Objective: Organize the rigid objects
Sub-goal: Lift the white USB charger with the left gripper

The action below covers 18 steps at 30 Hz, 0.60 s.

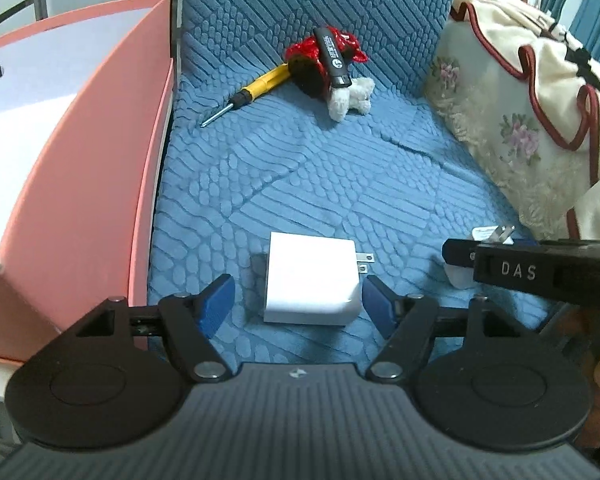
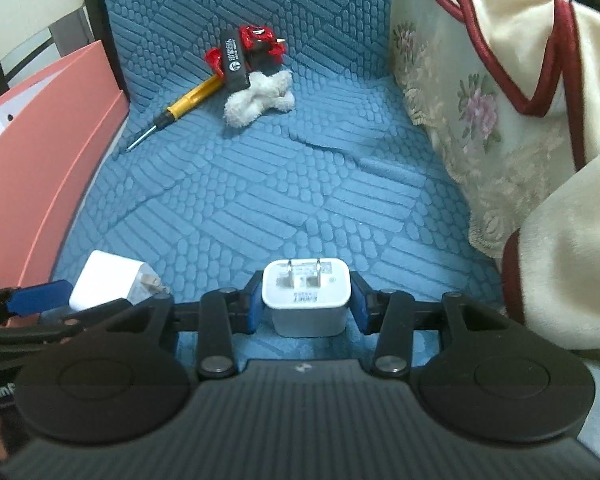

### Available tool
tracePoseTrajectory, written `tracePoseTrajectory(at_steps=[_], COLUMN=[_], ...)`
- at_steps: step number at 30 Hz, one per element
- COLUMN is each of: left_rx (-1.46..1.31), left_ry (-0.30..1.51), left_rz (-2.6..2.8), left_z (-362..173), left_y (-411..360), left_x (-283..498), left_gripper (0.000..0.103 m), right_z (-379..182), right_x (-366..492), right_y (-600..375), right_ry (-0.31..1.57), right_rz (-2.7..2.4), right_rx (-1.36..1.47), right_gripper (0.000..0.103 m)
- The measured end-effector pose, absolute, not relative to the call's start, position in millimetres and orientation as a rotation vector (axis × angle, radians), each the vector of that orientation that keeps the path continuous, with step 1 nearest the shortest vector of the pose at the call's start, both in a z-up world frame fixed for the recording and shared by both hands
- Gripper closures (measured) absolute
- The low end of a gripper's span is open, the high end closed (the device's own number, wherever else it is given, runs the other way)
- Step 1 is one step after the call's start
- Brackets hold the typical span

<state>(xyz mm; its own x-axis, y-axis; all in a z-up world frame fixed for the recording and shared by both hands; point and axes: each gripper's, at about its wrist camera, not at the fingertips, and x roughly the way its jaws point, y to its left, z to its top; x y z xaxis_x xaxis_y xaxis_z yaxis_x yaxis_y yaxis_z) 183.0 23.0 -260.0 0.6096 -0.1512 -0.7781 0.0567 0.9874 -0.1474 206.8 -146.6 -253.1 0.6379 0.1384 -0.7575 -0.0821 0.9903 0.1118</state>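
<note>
The pink box [image 1: 72,184] stands along the left edge of the blue cushion [image 1: 300,168], open at the top, and looks like the place the hard items are meant to go. Its near wall rises well above the cushion, so anything carried across low could knock against it and drop.

The larger white charger [image 1: 312,280] lies flat near the front, prongs pointing right. The left gripper [image 1: 298,306] sits low over it with its fingers spread wide, one blue pad on each side and neither touching. The main risk is that the right pad [image 1: 376,308] closes onto the thin prongs instead of the body, which would twist the charger or let it slide on the smooth plastic.

The smaller white charger [image 2: 306,304] is to the right, prongs facing away. The right gripper [image 2: 306,304] has its fingers drawn in until the pads appear to touch both sides of it; I judge it held, though only near its lower half, so it might tip when lifted. The two grippers are just beside each other, and moving both at once could make them collide.

At the far end, the yellow screwdriver [image 1: 252,90], a black USB stick [image 1: 332,58] and a small soft toy [image 1: 350,98] lie in a heap; the stick rests on the red wrapper [image 1: 316,50] and could slide off if nudged.
</note>
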Motion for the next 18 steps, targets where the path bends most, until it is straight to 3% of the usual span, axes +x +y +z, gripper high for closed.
tracePoseTrajectory(at_steps=[6, 8, 18], left_rx=[-0.088, -0.084, -0.150], left_ry=[0.907, 0.908, 0.917], left_rz=[-0.136, -0.148, -0.097], left_z=[-266, -268, -256], left_y=[19, 18, 24], left_x=[194, 199, 197], left_gripper=[0.036, 0.044, 0.046], right_z=[-254, -252, -235], right_x=[208, 208, 202], right_y=[-144, -145, -148], right_ry=[0.862, 0.859, 0.847], right_rz=[0.140, 0.146, 0.147], right_rx=[0.073, 0.078, 0.077], right_gripper=[0.057, 0.058, 0.058])
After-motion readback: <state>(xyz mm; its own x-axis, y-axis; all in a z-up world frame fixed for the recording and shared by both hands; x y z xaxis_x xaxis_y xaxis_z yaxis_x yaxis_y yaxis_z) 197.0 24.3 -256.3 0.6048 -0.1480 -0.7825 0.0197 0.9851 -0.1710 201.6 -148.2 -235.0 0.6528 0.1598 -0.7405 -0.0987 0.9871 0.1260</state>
